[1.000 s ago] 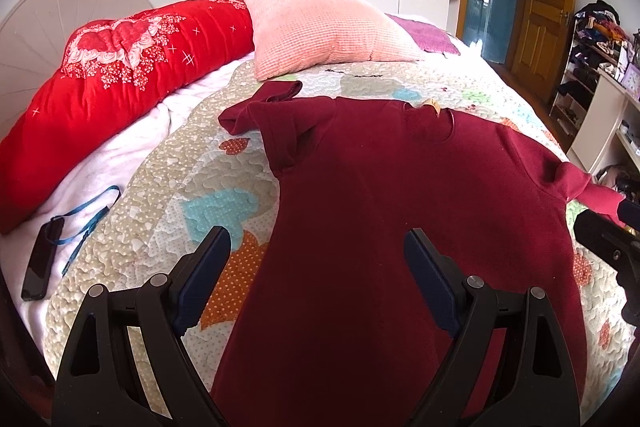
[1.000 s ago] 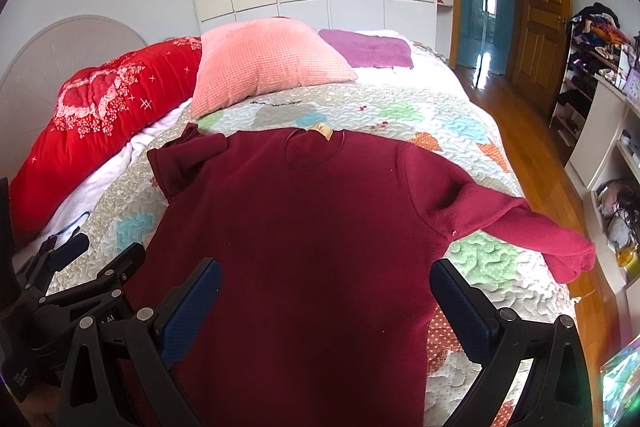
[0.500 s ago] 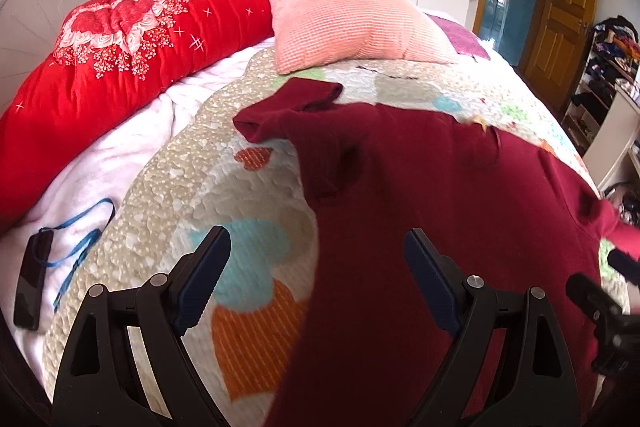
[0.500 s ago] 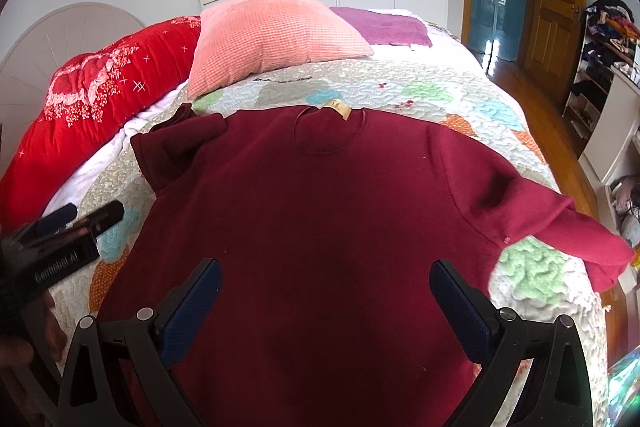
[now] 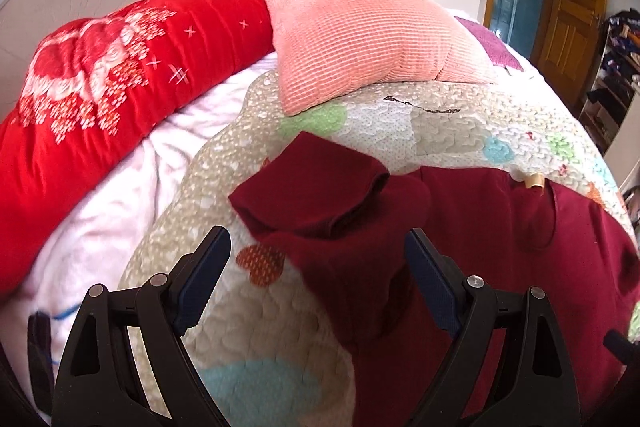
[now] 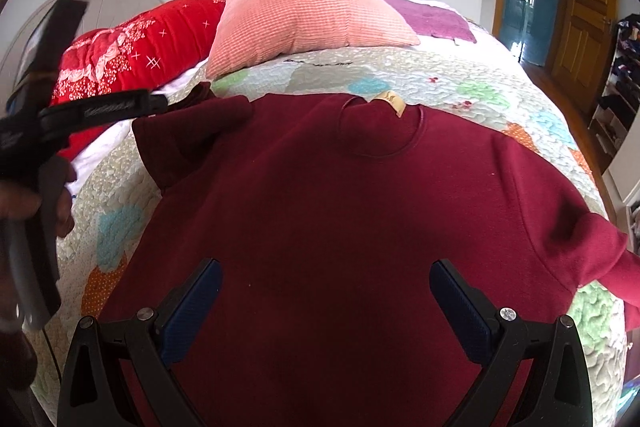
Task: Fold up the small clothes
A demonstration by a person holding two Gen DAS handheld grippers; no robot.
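A quilted bed (image 6: 460, 83) carried the sweater (image 6: 340, 227) spread flat, neck toward the pillow (image 6: 308, 15), ready for folding. The left gripper (image 5: 316, 279), jaws wide and empty, faced the doubled-back sleeve (image 5: 308, 195), probably to grasp it; the right gripper (image 6: 324, 307) hung wide over the body.

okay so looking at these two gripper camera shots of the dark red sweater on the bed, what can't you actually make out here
- Hem of the dark red knit sweater: right wrist view, cut off by the bottom edge behind the right gripper.
- Its far sleeve end: right wrist view, runs off the right edge.
- Writing on the tan neck label: too small in both views.
- Dark flat object with blue cord on the white sheet: left wrist view, blurred at the fisheye rim.
- Left gripper: its contact with the folded sleeve is unclear.
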